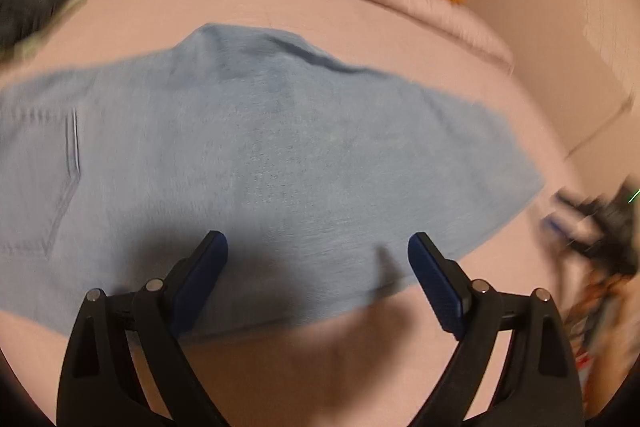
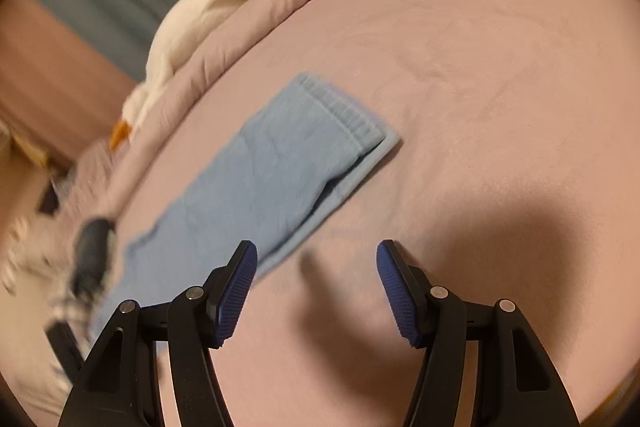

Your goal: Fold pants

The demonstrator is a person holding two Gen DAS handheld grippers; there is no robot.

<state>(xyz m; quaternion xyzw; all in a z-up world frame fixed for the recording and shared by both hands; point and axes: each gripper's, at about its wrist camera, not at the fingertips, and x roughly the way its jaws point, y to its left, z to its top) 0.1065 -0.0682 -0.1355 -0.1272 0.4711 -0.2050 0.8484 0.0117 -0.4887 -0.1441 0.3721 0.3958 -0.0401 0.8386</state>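
Left wrist view: from my left tongs (image 1: 318, 241), tilted down, close over the light blue denim pants (image 1: 260, 155) on the pink-sheeted bed (image 1: 360, 15).
Right wrist view: from my right tongs (image 2: 317, 253), tilted down, nearer the bare sheet, pants farther off.
Shared: pants, bed, white-and-orange plush toy (image 2: 176, 27).

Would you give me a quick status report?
Left gripper and right gripper open, empty. Blue pants flat on bed. Nothing in the way.

Left tool (image 1: 318, 247) and right tool (image 2: 317, 255) both angled downward, jaws apart, nothing between them.
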